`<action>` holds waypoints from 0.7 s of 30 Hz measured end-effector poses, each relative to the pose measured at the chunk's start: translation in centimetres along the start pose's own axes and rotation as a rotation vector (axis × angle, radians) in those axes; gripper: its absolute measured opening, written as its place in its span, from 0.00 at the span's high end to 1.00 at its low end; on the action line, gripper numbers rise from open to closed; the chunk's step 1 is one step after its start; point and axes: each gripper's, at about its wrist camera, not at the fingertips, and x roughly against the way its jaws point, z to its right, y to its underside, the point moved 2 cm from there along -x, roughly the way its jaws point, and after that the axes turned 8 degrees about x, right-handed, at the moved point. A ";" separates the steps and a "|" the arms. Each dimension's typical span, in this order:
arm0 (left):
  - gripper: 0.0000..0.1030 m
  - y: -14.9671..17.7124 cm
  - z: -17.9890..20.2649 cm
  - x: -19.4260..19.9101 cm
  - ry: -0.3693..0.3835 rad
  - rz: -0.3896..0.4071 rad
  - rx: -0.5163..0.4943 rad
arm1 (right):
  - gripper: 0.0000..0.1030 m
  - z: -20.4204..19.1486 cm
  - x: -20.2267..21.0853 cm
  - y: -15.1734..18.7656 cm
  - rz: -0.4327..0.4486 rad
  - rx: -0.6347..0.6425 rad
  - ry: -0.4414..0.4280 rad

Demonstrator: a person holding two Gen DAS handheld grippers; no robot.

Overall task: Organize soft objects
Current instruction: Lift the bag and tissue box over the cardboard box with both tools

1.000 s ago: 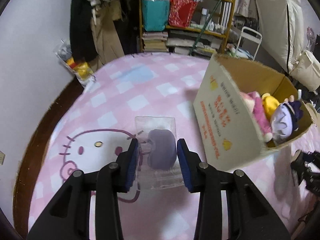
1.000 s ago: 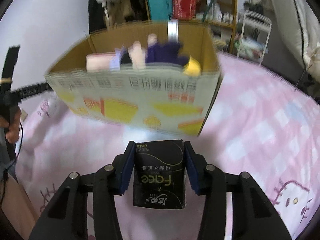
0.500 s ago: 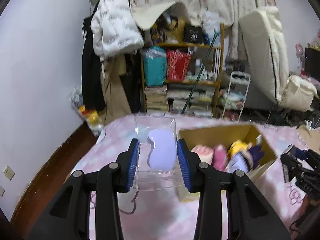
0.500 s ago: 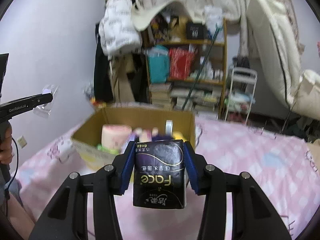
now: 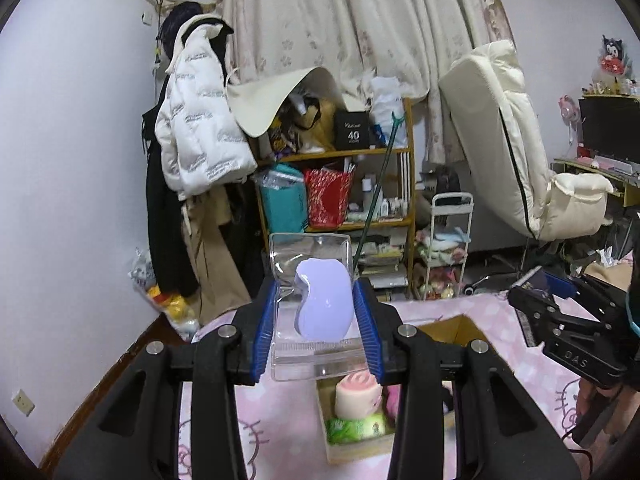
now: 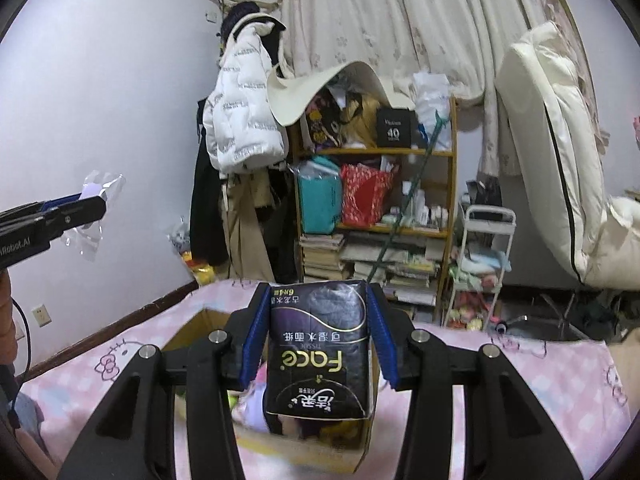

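Left gripper [image 5: 316,330] closed on a clear plastic pouch [image 5: 310,304] with a lilac soft object [image 5: 325,306] inside, blue pads [image 5: 266,332] pressing on both sides of the pouch. Held up in the air, above and a little behind the open cardboard box [image 5: 460,326] lying on the pink checked bedcover [image 5: 276,412]. Visible in the box from this view: a pink rolled towel toy [image 5: 358,394] and under it a green pack [image 5: 354,428]. At the right edge of the left wrist view, the other black gripper, seen from the side. Right gripper [image 6: 318,338] closed on a black tissue pack [image 6: 318,350] with the printing upside down, gripped between its blue pads [image 6: 254,338]. Held directly above the cardboard box [image 6: 188,330], with plush items [image 6: 256,408] partly seen below the pack, blurred. At the left of the right wrist view, the left gripper [image 6: 52,212] seen from the side with the transparent pouch [image 6: 96,200] sticking out of it. In the background, a wooden shelf [image 6: 376,152] full of bags and books, a white puffer jacket [image 6: 244,124] hanging near it, flowered curtains [image 6: 384,20], and a cream mattress [image 6: 560,152] leaning at the right.
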 end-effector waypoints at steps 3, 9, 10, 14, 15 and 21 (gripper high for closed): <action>0.64 0.0 0.5 -0.8 0.016 0.013 0.001 | 0.52 -0.1 -0.8 -0.9 0.018 0.020 -0.005; 0.63 2.4 0.6 -3.4 0.026 -0.028 -0.005 | 0.52 -0.9 -3.3 -0.8 0.013 0.056 -0.048; 0.63 3.0 0.5 -4.0 0.028 -0.044 -0.002 | 0.52 -1.0 -3.6 -0.5 0.008 0.056 -0.055; 0.63 5.1 -0.3 -6.1 0.030 -0.104 0.029 | 0.52 -1.6 -6.5 1.5 -0.066 0.017 -0.117; 0.63 5.6 -0.6 -6.6 0.030 -0.123 0.039 | 0.51 -1.7 -6.9 2.0 -0.077 0.009 -0.125; 0.63 8.2 -1.1 -9.5 0.044 -0.220 0.062 | 0.51 -2.5 -9.0 4.1 -0.146 0.040 -0.152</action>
